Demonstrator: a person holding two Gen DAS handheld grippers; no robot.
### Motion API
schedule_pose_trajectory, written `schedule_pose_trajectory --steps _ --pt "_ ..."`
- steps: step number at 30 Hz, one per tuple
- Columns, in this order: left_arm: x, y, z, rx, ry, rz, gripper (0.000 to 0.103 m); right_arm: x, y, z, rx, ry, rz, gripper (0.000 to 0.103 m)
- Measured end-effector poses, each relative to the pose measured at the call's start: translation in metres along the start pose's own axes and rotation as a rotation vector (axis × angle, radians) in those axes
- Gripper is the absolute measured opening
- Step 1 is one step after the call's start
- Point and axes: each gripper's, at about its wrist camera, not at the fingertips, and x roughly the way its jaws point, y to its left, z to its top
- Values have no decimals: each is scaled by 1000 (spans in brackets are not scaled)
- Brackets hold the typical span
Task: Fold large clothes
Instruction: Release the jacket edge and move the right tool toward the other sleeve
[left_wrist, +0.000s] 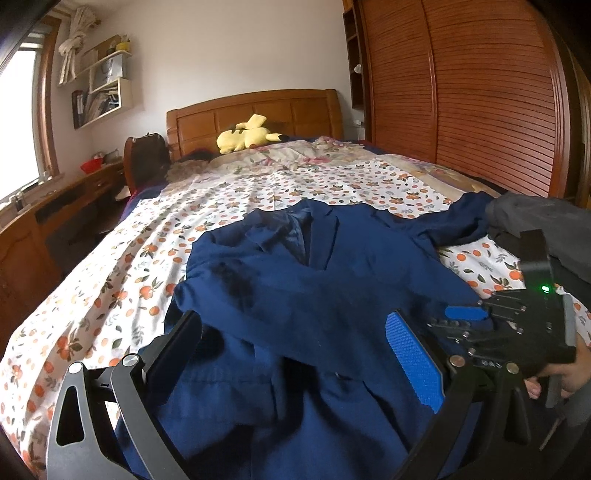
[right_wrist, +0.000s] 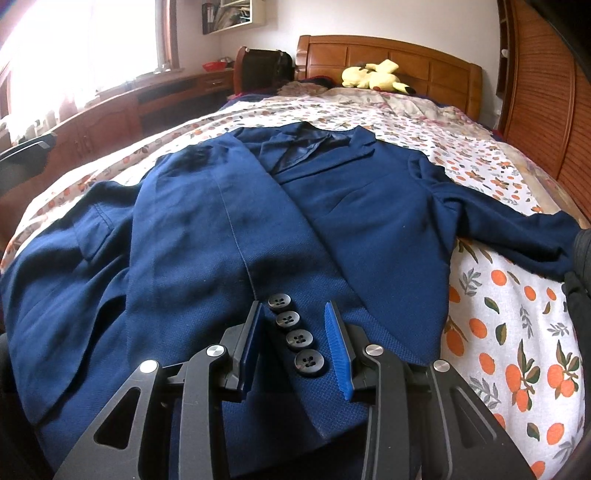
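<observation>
A navy blue suit jacket (left_wrist: 295, 295) lies front up on the bed, collar toward the headboard. Its left sleeve is folded across the chest, and its cuff with several dark buttons (right_wrist: 295, 332) lies between my right gripper's fingers. My right gripper (right_wrist: 293, 314) is open over that cuff, jaws apart on either side of it. The other sleeve (right_wrist: 517, 229) stretches out to the right. My left gripper (left_wrist: 291, 332) is open wide above the jacket's lower half. The right gripper (left_wrist: 465, 314) also shows in the left wrist view, held by a hand.
The bed has a floral orange-print sheet (left_wrist: 110, 280) and a wooden headboard (left_wrist: 258, 110) with a yellow plush toy (left_wrist: 245, 138). A dark grey garment (left_wrist: 535, 221) lies at the bed's right edge. A wooden wardrobe (left_wrist: 461, 92) stands on the right, a desk (left_wrist: 55, 206) on the left.
</observation>
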Motion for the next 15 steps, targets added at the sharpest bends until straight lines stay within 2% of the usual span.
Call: schedule_pose_trajectory --steps 15 --pt "83 7 6 -10 -13 -64 100 0 2 1 -3 -1 -6 33"
